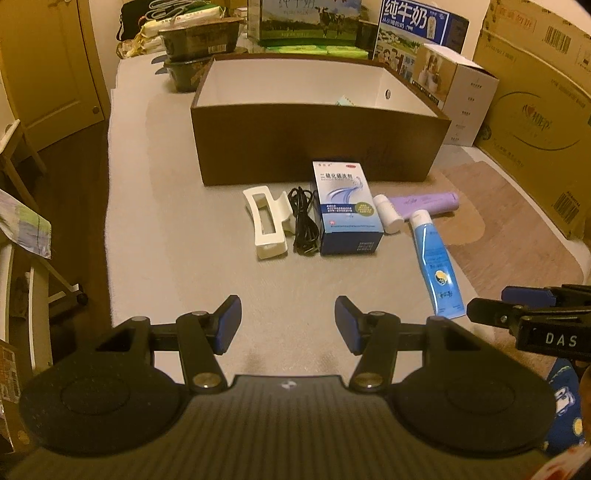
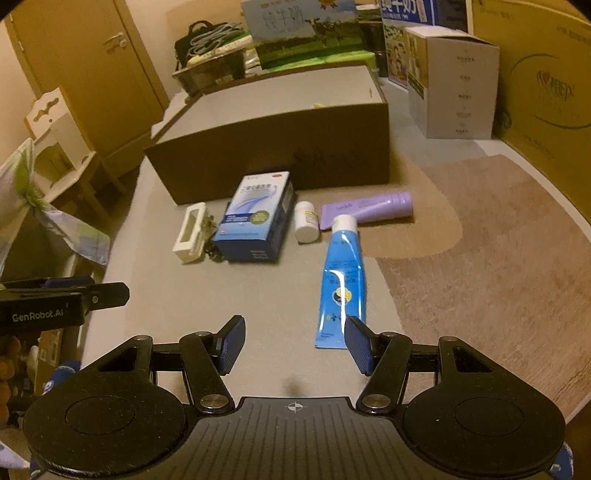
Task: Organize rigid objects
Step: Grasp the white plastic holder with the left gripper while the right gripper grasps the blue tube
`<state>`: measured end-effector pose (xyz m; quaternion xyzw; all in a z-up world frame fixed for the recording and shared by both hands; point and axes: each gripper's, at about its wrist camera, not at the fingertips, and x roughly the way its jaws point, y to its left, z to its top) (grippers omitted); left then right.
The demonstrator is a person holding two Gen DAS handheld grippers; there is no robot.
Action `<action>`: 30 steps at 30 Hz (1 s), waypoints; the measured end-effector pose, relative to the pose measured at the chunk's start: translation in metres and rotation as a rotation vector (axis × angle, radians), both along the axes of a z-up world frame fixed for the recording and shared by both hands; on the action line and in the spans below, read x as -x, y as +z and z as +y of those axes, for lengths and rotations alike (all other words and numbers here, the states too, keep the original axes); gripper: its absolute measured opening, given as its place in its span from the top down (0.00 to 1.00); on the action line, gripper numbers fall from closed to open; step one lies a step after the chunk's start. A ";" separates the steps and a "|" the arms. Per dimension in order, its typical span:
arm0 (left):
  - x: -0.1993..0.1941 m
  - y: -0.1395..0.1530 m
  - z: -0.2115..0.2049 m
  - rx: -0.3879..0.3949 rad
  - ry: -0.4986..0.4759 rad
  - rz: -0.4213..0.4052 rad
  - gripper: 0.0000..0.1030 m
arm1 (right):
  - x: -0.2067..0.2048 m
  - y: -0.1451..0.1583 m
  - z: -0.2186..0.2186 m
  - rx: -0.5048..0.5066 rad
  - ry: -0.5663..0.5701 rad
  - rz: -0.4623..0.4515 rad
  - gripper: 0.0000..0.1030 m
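A row of objects lies on the grey mat before a brown open box [image 1: 317, 147] [image 2: 280, 155]: a white hair claw [image 1: 265, 221] [image 2: 190, 232], a black cable [image 1: 303, 225], a blue medicine carton [image 1: 347, 208] [image 2: 255, 218], a small white bottle [image 1: 388, 214] [image 2: 306, 221], a purple tube [image 1: 428, 204] [image 2: 369, 208] and a blue tube [image 1: 437, 266] [image 2: 341, 280]. My left gripper [image 1: 288, 325] is open and empty, short of the row. My right gripper [image 2: 295, 343] is open and empty, its right finger over the blue tube's tail.
Cardboard cartons [image 1: 535, 122] [image 2: 454, 81] stand along the right and back. Milk boxes [image 1: 306, 22] and dark trays [image 1: 199, 40] sit behind the brown box. A wooden door [image 2: 92, 74] and white furniture [image 2: 55, 147] are at the left. A tan rug [image 2: 498, 277] lies to the right.
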<state>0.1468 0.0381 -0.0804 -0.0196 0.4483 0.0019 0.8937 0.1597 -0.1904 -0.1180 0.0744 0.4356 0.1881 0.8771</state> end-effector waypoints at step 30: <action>-0.094 -0.054 0.019 -0.033 -0.011 -0.024 0.49 | -0.091 -0.054 0.006 0.066 -0.096 -0.001 0.44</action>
